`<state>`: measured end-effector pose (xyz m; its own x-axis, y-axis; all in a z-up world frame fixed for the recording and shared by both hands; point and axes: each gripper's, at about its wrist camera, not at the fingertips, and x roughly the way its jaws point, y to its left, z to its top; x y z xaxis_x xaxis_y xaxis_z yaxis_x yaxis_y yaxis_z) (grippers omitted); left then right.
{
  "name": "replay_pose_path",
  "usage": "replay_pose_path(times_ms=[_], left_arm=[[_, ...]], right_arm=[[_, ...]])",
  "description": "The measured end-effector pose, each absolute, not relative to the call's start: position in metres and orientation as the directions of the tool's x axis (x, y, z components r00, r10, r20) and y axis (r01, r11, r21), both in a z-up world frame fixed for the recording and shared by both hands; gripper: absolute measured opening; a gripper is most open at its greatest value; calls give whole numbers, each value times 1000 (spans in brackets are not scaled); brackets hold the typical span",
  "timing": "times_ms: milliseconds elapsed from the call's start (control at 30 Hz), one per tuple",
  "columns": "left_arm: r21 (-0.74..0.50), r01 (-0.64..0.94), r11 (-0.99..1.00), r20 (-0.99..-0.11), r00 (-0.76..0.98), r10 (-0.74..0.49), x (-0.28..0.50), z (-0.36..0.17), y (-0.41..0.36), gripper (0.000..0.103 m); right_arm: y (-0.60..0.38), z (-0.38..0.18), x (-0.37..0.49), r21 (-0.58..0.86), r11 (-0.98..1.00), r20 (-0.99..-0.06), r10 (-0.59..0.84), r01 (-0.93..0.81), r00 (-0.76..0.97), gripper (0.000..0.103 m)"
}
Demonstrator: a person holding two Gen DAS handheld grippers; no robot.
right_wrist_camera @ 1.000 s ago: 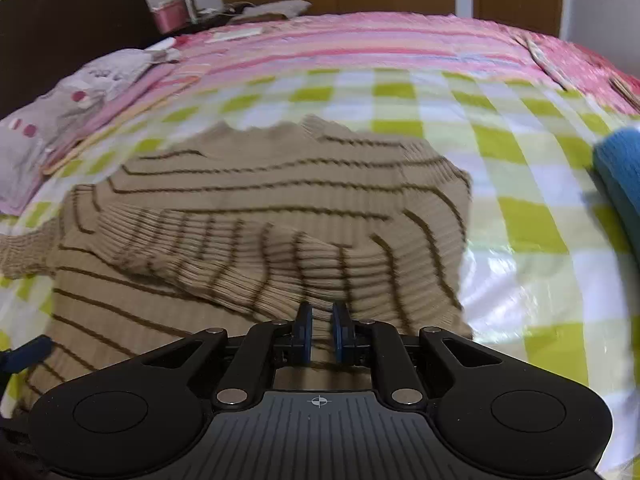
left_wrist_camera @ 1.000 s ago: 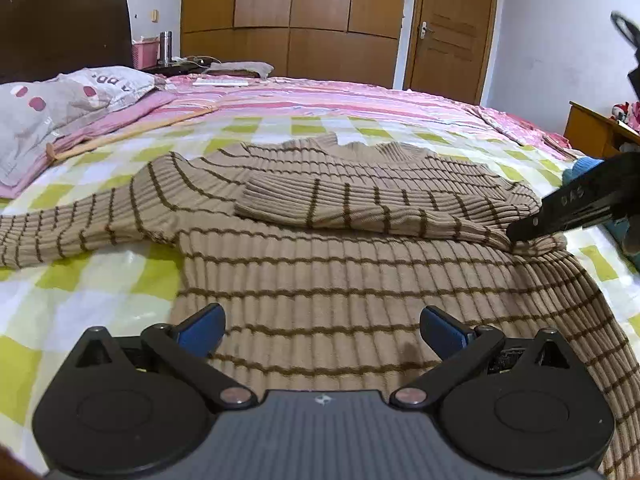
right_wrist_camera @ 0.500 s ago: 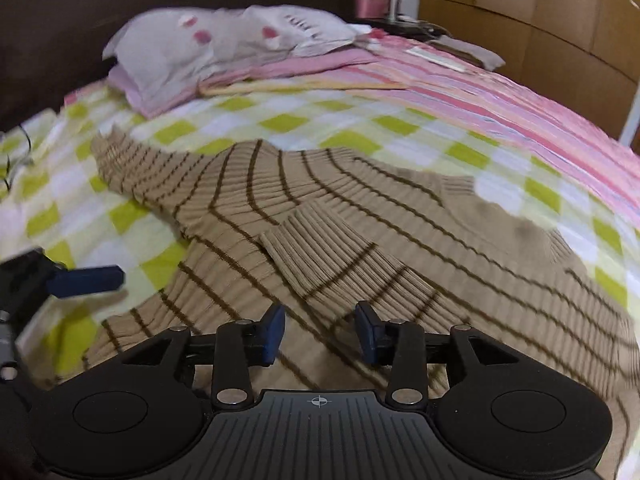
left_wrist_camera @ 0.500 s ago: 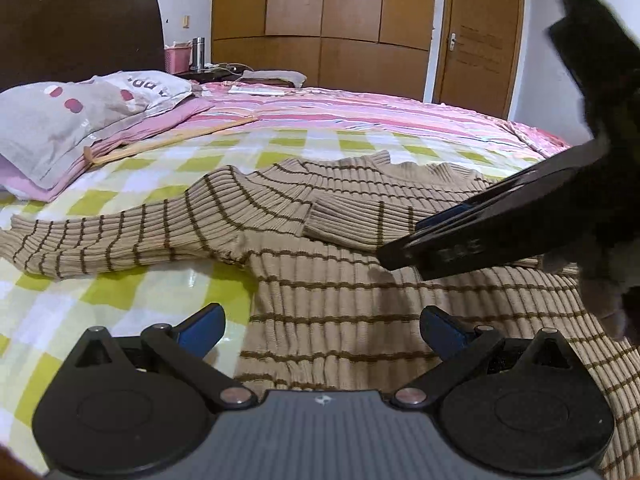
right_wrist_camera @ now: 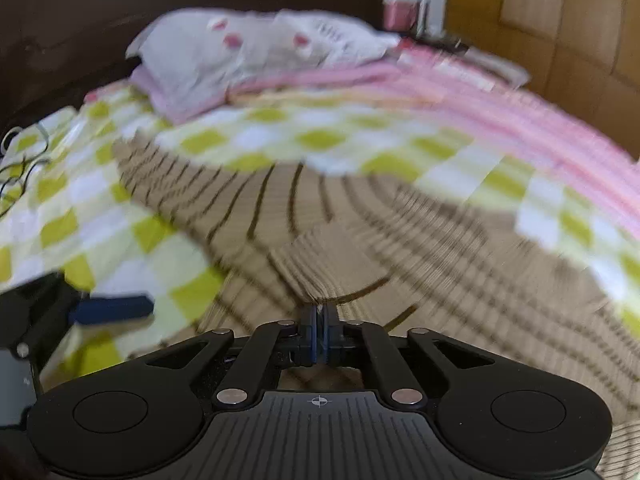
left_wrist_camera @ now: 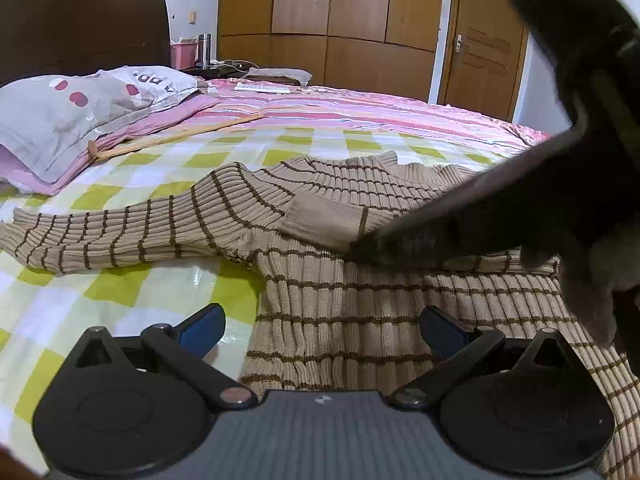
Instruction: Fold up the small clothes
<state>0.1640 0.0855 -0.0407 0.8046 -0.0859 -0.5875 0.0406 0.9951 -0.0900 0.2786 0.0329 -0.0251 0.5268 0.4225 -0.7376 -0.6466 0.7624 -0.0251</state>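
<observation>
**Right claw pinches the folded sleeve; left claw waits, spread, at the hem**

Far to the left of the left gripper [left_wrist_camera: 320,326], the sweater's unfolded sleeve [left_wrist_camera: 120,236] stretches away across the checked bedspread [left_wrist_camera: 132,292], its long axis running sideways toward the pillow [left_wrist_camera: 68,116]. The left gripper hangs with its blue fingers [left_wrist_camera: 200,326] spread wide and nothing between them, low over the striped sweater [left_wrist_camera: 360,312], whose body lies directly ahead of and beneath it. Further right, the other sleeve is already laid across the chest, its plain cuff [left_wrist_camera: 320,220] pointing left. The right gripper [right_wrist_camera: 319,338] reaches in from the right to that cuff; in its own view, blurred by motion, its jaws are closed tight with knit fabric apparently nipped between the tips.

The outstretched sleeve lies on the left gripper's side, clearly nearer to it than to the right one. Folding it inward looks like the left claw's job: reach left along the sleeve and carry it rightward over the body.
</observation>
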Motion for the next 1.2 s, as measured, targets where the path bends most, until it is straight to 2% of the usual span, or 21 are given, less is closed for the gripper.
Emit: replay_pose_path(times_ms=[67,267,433,500,600,767,833,933,1033,1067,1200], left_arm=[[-82,40,996,-585,807,-81,164,-40,85,103],[-26,42,999,-553,832,-49,168,-30,76,103],[1,82,997,-479,875,-71,190,-11,57,103],[8,89,996,-475,877,-75,206,-7,48,103],[30,87,996,-502,863,-60,230,-14,35,103],[150,38,988,-616,785,63,256,-49,29,102],[108,25,994,-618,785,47,256,-50,37,102],[118,-24,993,-631,770,94,259,-49,44,102],[126,-41,991,-627,771,111,255,-44,45,100],[134,-42,990,-622,774,117,252,-43,44,99],[189,-38,981,-623,768,150,250,-44,38,98]], right_arm=[[31,-30,279,-12,768,-747,419,-641,516,10],[-24,-6,269,93,823,-661,472,-561,583,10],[-93,-2,273,34,906,-672,333,-422,661,10],[-118,-8,278,13,934,-684,269,-357,678,10],[-146,-21,284,-11,963,-699,185,-270,690,10],[-183,-41,290,50,983,-699,160,-176,697,4],[-188,-42,292,50,988,-686,143,-149,713,1],[-188,-46,294,39,987,-678,139,-154,722,1],[-187,-37,287,56,990,-661,134,-129,739,4],[-185,-33,280,52,990,-640,136,-134,756,11],[-178,-33,260,60,983,-614,174,-175,770,11]])
